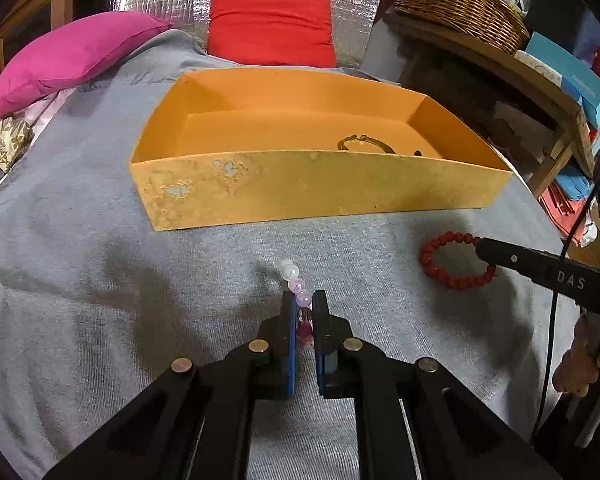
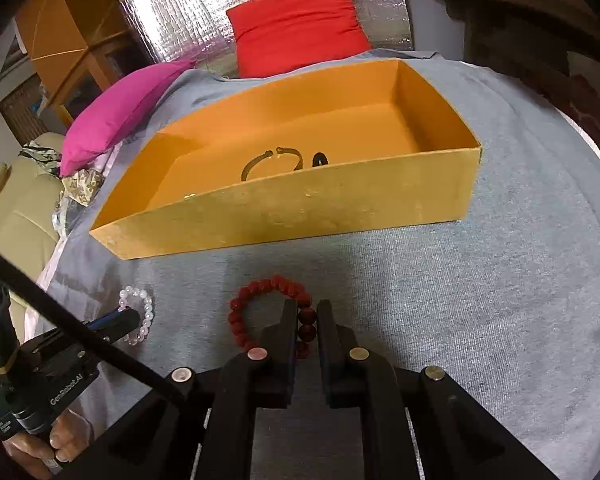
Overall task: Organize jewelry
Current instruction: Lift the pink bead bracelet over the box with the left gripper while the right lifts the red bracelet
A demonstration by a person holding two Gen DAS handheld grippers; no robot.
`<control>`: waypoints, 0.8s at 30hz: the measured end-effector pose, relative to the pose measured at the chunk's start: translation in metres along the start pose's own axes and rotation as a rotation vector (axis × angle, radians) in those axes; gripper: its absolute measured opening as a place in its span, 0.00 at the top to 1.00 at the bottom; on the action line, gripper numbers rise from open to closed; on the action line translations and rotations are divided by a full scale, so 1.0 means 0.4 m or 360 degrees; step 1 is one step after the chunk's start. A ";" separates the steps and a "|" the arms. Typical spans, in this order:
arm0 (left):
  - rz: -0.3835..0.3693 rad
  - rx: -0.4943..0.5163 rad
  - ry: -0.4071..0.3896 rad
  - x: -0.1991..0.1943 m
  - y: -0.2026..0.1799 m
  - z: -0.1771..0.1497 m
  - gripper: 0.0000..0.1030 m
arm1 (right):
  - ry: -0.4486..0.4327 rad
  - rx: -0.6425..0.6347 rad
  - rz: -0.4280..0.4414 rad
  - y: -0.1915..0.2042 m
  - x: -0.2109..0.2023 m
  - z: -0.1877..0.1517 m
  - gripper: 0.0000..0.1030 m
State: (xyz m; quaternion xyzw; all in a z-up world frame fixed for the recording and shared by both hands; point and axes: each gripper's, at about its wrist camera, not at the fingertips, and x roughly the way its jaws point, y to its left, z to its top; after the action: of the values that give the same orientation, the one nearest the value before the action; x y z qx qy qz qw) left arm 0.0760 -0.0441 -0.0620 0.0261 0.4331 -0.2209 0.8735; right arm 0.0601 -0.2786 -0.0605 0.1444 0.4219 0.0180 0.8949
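Both grippers are down on the grey knitted cloth (image 1: 100,240) just in front of the open orange cardboard box (image 1: 300,196), and each has a bracelet between its fingers. The left gripper (image 1: 304,300) has its two blue-padded fingers drawn in close around the pink and white pearly bead bracelet (image 1: 296,284), gripping it at the near side while the pale beads poke out past the fingertips toward the box's worn front wall (from the right wrist view the same bracelet (image 2: 138,316) shows as a full loop lying on the cloth, well to the left of the box's near corner). The right gripper (image 2: 304,312) is in the same pose: fingers narrowed to a slim gap, pinching the dark red round-bead bracelet (image 2: 260,300) at its right side, the rest of the ring lying flat on the cloth in front of the box. In the left wrist view that red bracelet (image 1: 452,260) sits near the box's right front corner, with one black finger reaching across it. Inside the box, on its floor close behind the front wall, lies a thin dark metal open bangle (image 2: 268,162), and just beside it a small black ring-shaped piece (image 2: 319,159), partly hidden by the wall. Beyond the box sit a magenta cushion (image 1: 68,52) and a red cushion (image 1: 270,24).
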 end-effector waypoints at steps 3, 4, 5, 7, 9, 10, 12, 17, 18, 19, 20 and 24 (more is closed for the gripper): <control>-0.0007 0.0029 0.0006 -0.003 -0.007 -0.007 0.92 | 0.0034 0.0039 0.0011 -0.014 0.005 0.003 0.89; -0.0010 0.0035 0.0011 -0.003 -0.009 -0.009 0.92 | 0.0046 0.0053 0.0003 -0.018 0.009 0.003 0.89; -0.0012 0.0041 0.0016 -0.003 -0.011 -0.012 0.92 | 0.0070 0.0058 -0.0004 -0.021 0.014 0.004 0.89; -0.0012 0.0054 0.0020 -0.003 -0.017 -0.015 0.92 | 0.0087 0.0062 -0.0014 -0.023 0.021 0.004 0.89; -0.0024 0.0050 0.0026 -0.005 -0.018 -0.018 0.92 | 0.0095 0.0063 -0.0035 -0.023 0.025 0.004 0.84; -0.0030 0.0048 0.0027 -0.007 -0.018 -0.019 0.92 | 0.0101 0.0060 -0.0048 -0.023 0.027 0.004 0.80; -0.0032 0.0057 0.0027 -0.011 -0.019 -0.021 0.92 | 0.0102 0.0064 -0.0056 -0.026 0.030 0.005 0.72; -0.0028 0.0075 0.0036 -0.017 -0.025 -0.026 0.92 | 0.0083 0.0031 -0.0085 -0.018 0.036 0.003 0.72; -0.0025 0.0078 0.0038 -0.017 -0.026 -0.028 0.92 | 0.0074 0.0018 -0.0093 -0.015 0.037 0.002 0.72; -0.0027 0.0075 0.0042 -0.016 -0.027 -0.028 0.92 | 0.0069 -0.0005 -0.0104 -0.010 0.039 0.000 0.72; -0.0031 0.0071 0.0046 -0.016 -0.027 -0.029 0.92 | 0.0068 -0.0036 -0.0120 -0.004 0.042 -0.002 0.72; -0.0026 0.0075 0.0049 -0.017 -0.030 -0.032 0.92 | 0.0055 -0.0164 -0.0159 0.025 0.044 -0.014 0.90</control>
State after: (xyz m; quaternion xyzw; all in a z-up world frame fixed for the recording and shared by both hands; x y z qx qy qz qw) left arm 0.0578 -0.0496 -0.0628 0.0465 0.4413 -0.2379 0.8640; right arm 0.0682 -0.2650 -0.0743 0.0765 0.4425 -0.0025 0.8935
